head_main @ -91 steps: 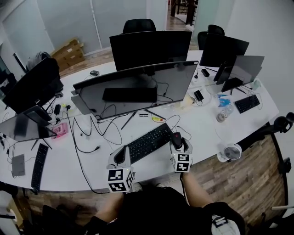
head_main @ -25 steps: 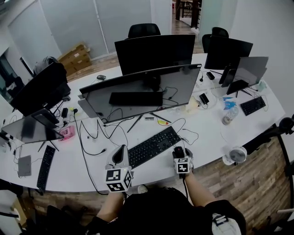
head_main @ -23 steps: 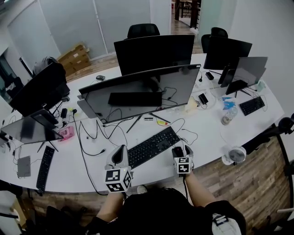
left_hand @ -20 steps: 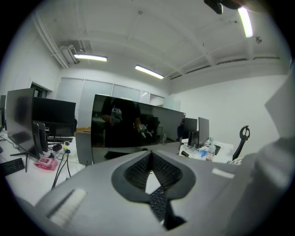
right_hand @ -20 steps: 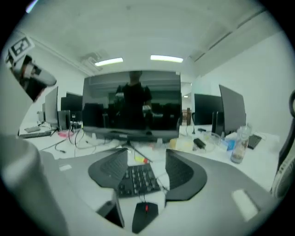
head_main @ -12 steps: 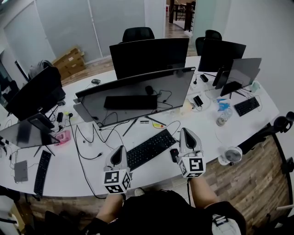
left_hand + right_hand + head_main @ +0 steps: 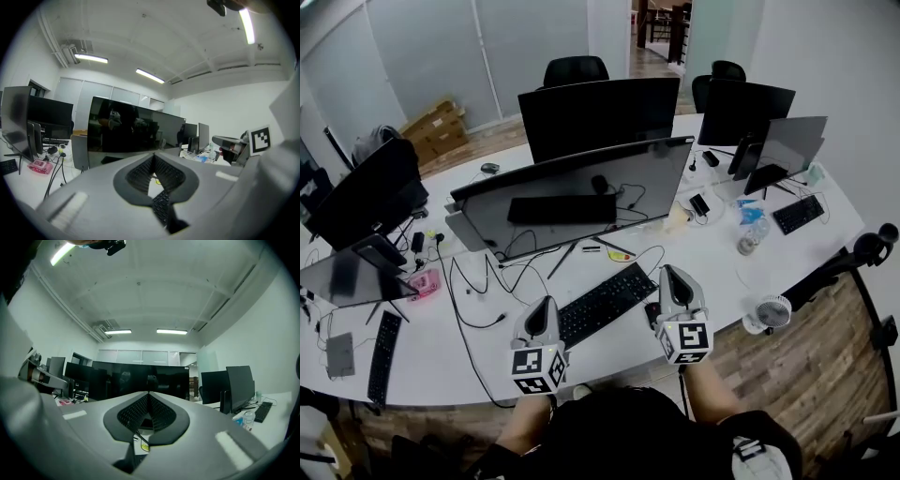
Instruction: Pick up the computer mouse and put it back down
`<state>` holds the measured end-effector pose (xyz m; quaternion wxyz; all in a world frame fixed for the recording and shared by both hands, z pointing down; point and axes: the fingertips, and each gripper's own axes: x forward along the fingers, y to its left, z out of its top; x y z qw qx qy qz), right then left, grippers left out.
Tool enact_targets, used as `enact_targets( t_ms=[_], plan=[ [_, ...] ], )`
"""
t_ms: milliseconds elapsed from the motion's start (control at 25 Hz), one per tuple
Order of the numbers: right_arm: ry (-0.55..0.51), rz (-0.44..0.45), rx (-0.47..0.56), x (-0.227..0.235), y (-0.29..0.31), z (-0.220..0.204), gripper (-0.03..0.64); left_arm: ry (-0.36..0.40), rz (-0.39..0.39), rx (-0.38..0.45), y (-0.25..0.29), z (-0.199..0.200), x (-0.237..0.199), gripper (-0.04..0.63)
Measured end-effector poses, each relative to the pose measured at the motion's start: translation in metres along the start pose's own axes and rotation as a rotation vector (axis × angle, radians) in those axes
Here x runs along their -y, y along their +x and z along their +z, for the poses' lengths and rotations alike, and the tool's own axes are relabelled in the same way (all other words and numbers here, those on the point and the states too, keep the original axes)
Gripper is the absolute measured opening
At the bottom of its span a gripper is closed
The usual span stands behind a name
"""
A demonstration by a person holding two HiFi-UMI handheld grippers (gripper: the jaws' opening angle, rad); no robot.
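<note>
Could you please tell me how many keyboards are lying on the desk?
3. The centre keyboard lies before the large monitor; the left keyboard at the left end of the desk; the right keyboard toward its right end. Monitors may hide others.

The person wears a black top (image 7: 628,433), nearer than the keyboard (image 7: 605,302). By the keyboard's left end is the pale grey, wedge-shaped left gripper (image 7: 544,305); by its right end is the matching right gripper (image 7: 671,274). Each carries a white cube (image 7: 535,368) with black square markers. Dark ribbed pads (image 7: 138,173) line the jaws.
</note>
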<state>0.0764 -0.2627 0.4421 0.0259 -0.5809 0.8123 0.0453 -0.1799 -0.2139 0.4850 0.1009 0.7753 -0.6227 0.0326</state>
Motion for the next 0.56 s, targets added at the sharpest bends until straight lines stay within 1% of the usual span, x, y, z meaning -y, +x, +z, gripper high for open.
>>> enact_targets(
  t_ms=[320, 560],
  plan=[
    [0.016, 0.002, -0.03, -0.013, 0.003, -0.007, -0.003, -0.015, -0.008, -0.006, 0.0, -0.004, -0.012, 0.054],
    [0.016, 0.007, -0.029, -0.032, 0.009, -0.008, -0.002, -0.016, -0.022, -0.005, 0.001, -0.006, -0.027, 0.054]
  ],
)
